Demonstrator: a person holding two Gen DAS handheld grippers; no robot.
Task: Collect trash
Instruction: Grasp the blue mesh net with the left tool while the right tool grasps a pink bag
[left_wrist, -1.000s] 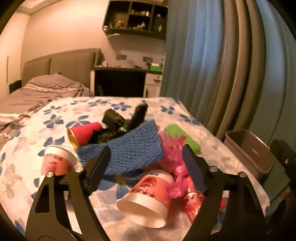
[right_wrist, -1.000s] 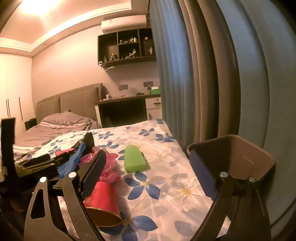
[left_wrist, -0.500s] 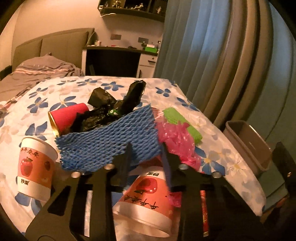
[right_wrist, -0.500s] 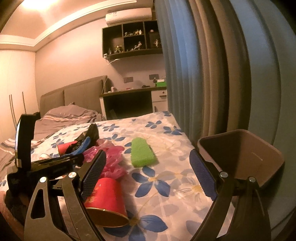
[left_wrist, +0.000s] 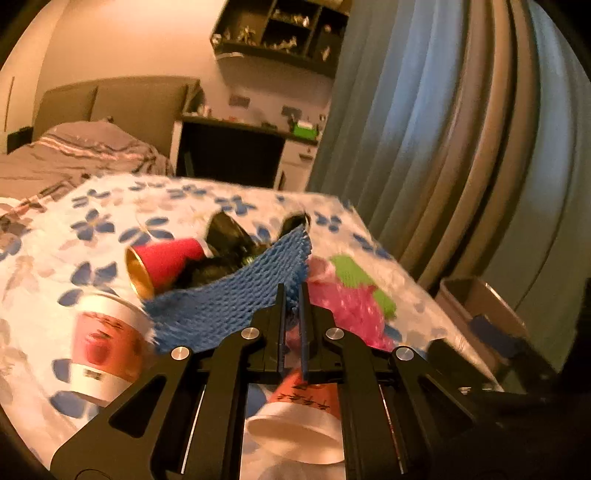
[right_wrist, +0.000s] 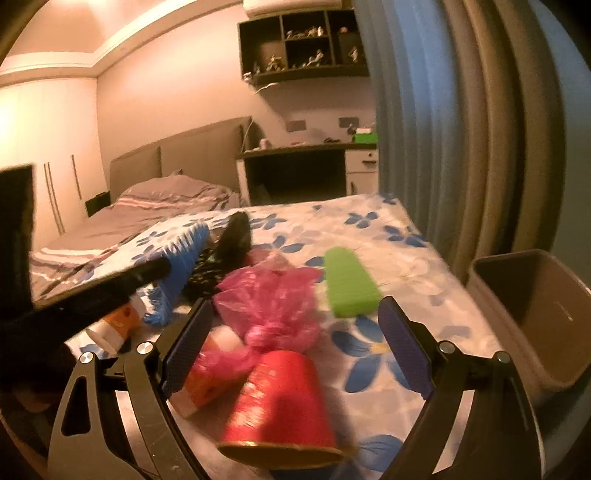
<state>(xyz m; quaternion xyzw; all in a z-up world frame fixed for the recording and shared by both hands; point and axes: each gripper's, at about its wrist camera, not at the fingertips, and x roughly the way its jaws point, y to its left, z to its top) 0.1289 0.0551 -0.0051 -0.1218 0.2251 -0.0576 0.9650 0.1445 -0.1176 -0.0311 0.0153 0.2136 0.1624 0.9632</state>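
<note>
So we've got the left gripper pinched down on the near edge of the blue foam net. Its jaws have just been closing, and now the pads are nearly together with only that thin mesh between them. Grip looks decent, but it's only on the fringe, so we'd lift slowly and watch the mesh doesn't tear or slip out.

Using the net as our landmark: nearest to us, just under and in front of it, a white paper cup lies on its side beneath the left gripper. Left of the net there's a second paper cup with an apple print. Beyond that one, touching the net's far-left edge, is a red cup with a gold inside. A black plastic bag sits behind the net and partly in its fold, so lifting might drag it along. We'd raise the net a bit first and see what comes with it.

Right of the net is a crumpled pink bag, then the green foam piece a bit further right.

The right gripper is wide open, nothing in it, hanging over another red cup that lies mouth toward us, so that's probably its pick.

The bin is well to the right of the net, off the edge of the flowered sheet. We need to carry the net clear over the pink bag and the green piece without snagging.
</note>
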